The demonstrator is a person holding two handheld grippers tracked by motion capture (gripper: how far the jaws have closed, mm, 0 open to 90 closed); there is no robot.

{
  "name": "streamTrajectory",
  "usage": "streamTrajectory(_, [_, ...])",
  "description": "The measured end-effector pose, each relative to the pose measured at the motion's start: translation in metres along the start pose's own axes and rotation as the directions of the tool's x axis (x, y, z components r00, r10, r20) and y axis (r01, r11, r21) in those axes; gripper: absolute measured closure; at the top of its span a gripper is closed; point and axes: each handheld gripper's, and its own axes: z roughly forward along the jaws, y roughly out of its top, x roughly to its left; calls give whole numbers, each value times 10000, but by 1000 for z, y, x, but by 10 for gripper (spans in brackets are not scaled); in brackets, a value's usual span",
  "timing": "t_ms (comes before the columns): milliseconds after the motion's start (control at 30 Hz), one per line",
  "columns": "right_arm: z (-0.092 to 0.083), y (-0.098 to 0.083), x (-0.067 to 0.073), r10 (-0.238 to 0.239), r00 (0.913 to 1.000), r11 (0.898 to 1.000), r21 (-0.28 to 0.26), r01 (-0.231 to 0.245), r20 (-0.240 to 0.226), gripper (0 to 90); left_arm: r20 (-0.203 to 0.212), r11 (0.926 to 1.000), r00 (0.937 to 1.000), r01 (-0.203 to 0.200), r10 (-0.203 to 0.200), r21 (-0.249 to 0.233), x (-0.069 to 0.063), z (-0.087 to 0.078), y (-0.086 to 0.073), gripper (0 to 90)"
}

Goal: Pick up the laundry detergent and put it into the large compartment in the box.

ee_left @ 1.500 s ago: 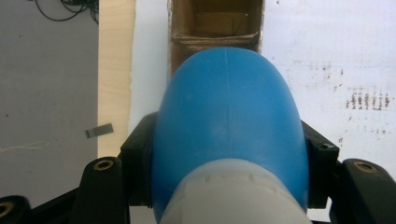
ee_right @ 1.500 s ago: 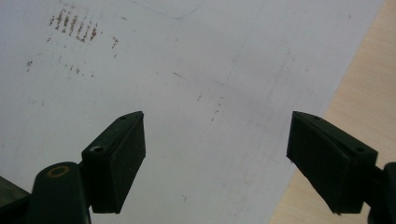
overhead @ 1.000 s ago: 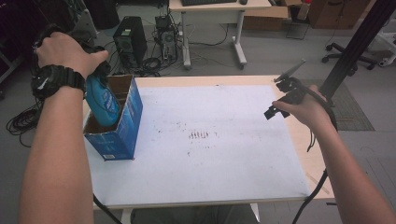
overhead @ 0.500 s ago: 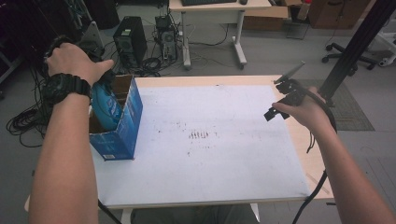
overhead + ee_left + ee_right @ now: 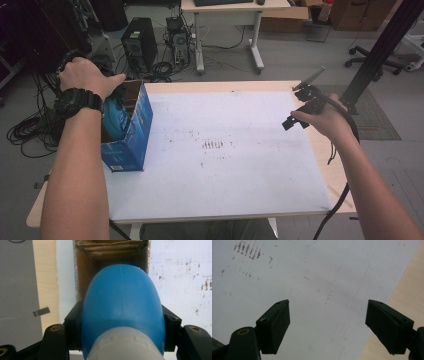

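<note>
Left claw (image 5: pixel 122 325): jaws clamped on sides of blue plastic bottle with white cap (image 5: pixel 122 315), held over open blue cardboard box (image 5: pixel 131 131) at left edge of white-covered wooden surface (image 5: pixel 240 170). Brown stains (image 5: pixel 215 145) mid-surface. Right claw (image 5: pixel 328 325): jaws spread wide, empty, above surface's right side.

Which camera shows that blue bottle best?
The left gripper view: the bottle sits close up, clamped between the jaws over the open box. The high view shows a sliver of it behind the left hand.
</note>
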Motion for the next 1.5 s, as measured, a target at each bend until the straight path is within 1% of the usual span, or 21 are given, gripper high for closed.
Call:
streamTrajectory(300, [0, -1, -1, -25, 10000, 10000, 6, 25, 38, 203, -87, 9996, 9999, -66, 68, 257, 2, 19, -1, 377])
streamTrajectory(733, [3, -2, -1, -50, 10000, 10000, 29, 50, 41, 204, -36, 9990, 10000, -71, 73, 448, 3, 42, -2, 377])
streamTrajectory(967, [5, -3, -1, -48, 10000, 10000, 72, 48, 44, 204, -88, 9987, 9999, -114, 119, 506, 6, 53, -4, 377])
streamTrajectory(1500, [7, -1, 1, -82, 10000, 9999, 120, 82, 40, 204, 21, 9981, 9999, -164, 163, 596, 9, 75, -8, 377])
